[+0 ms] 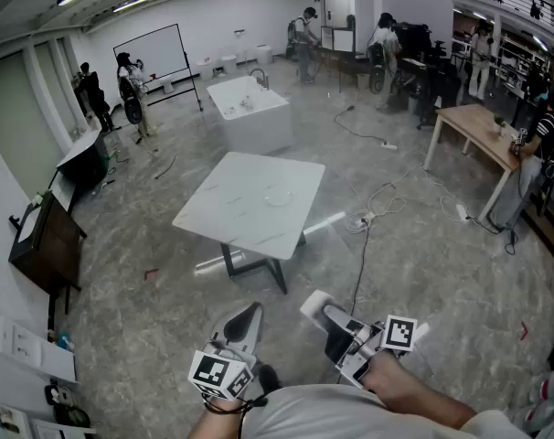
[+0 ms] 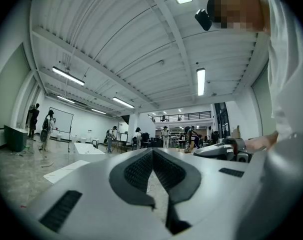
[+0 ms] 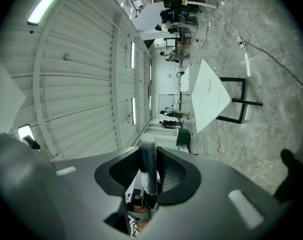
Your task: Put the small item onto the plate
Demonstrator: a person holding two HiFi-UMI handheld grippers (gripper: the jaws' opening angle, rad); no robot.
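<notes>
- right gripper view: right gripper (image 3: 150, 150) jaws clenched on the small item (image 3: 148, 170), a slim stick lying along the pads.
- left gripper (image 2: 152, 153) jaws pressed together, empty.
- head view: plate (image 1: 279, 196) sits on the far white counter (image 1: 224, 218), well apart from both grippers.
- risk: long carry, so the thin item may slip or swivel in the pinch. the clear plate is hard to see, so the item could land on the counter.

Light: bright, even, from ceiling tubes (image 2: 200, 81)
Glare: pale streak on floor (image 1: 327, 219)
Edges: strong fisheye bending, dark corners
Blur: nearest foreground soft
</notes>
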